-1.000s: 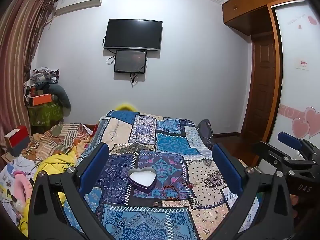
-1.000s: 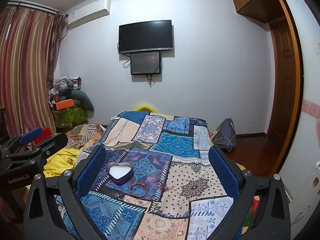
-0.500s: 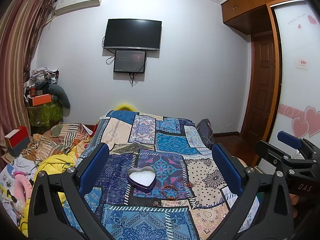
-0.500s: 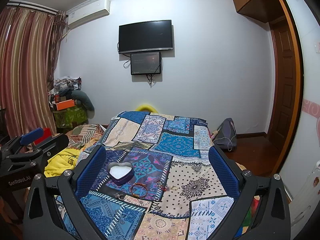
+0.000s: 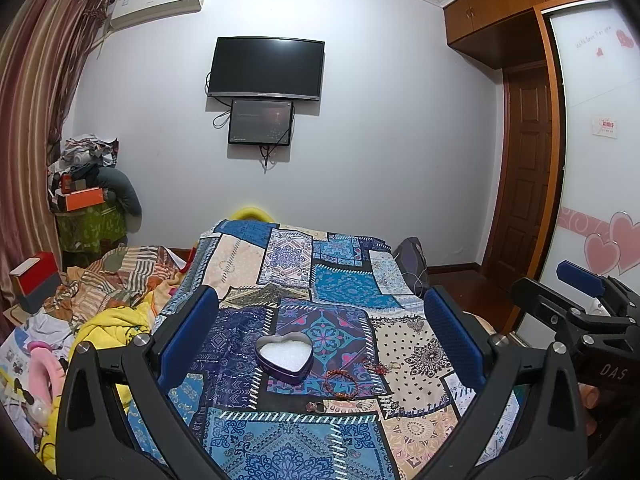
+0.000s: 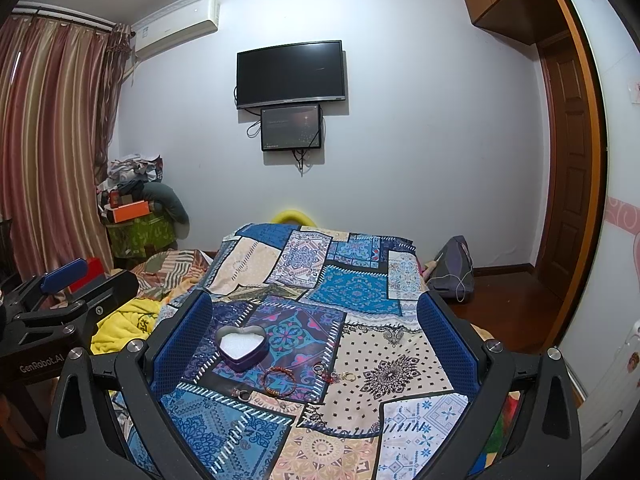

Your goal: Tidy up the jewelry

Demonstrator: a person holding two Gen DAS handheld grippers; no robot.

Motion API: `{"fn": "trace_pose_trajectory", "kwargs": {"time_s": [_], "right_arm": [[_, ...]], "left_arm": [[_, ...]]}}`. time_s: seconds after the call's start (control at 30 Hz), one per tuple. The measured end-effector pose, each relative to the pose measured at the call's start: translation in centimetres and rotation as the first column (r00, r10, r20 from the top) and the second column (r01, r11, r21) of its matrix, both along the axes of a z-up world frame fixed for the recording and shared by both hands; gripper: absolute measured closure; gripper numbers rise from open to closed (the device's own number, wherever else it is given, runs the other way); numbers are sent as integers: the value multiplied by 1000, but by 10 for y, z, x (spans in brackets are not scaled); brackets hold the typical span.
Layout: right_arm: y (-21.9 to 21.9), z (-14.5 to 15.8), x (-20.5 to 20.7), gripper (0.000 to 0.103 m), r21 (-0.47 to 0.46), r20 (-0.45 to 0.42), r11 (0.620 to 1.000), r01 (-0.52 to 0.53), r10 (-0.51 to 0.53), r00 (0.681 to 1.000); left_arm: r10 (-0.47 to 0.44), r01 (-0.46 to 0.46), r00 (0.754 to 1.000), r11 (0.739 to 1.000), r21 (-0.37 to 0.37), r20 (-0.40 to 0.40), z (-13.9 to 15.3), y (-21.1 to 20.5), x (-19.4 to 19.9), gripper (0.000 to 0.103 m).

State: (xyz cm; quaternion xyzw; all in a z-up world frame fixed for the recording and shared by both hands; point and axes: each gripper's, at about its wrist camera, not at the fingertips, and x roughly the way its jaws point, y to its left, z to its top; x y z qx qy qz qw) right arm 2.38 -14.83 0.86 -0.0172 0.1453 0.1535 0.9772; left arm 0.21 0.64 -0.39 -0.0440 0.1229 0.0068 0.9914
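Observation:
A purple heart-shaped tin (image 5: 285, 357) with white lining sits open on the patchwork bedspread (image 5: 344, 292); it also shows in the right wrist view (image 6: 241, 347). A red bead bracelet (image 5: 340, 383) lies just right of it (image 6: 281, 380). Small rings (image 5: 316, 406) and a red charm with a ring (image 6: 338, 377) lie nearby. My left gripper (image 5: 320, 344) is open and empty, held above the bed short of the tin. My right gripper (image 6: 316, 340) is open and empty, also held back over the bed.
A yellow blanket and striped bedding (image 5: 108, 300) pile up left of the bed. A cluttered stand (image 5: 86, 216) is at the far left, a grey bag (image 6: 454, 268) on the floor to the right. A wooden door (image 5: 524, 168) and wardrobe (image 5: 600, 140) line the right side.
Both views have shifted only slightly; the jewelry and tin lie where they were and both grippers stay open.

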Motion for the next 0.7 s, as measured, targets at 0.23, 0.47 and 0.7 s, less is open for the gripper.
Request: {"fn": "trace_pose_trajectory", "kwargs": {"time_s": [0.23, 0.47, 0.7], "right_arm": [[0, 1, -1, 1, 0, 0, 1000, 0, 0, 1000], [1, 6, -3, 1, 2, 0, 1000, -1, 1, 1000], [1, 6, -3, 1, 3, 1, 1000, -1, 1, 1000]], "left_arm": [[1, -1, 1000, 1000, 0, 0, 0, 0, 0, 0], [1, -1, 1000, 1000, 1, 0, 0, 0, -1, 0], [4, -4, 1000, 1000, 0, 1, -2, 2, 0, 0]]}}
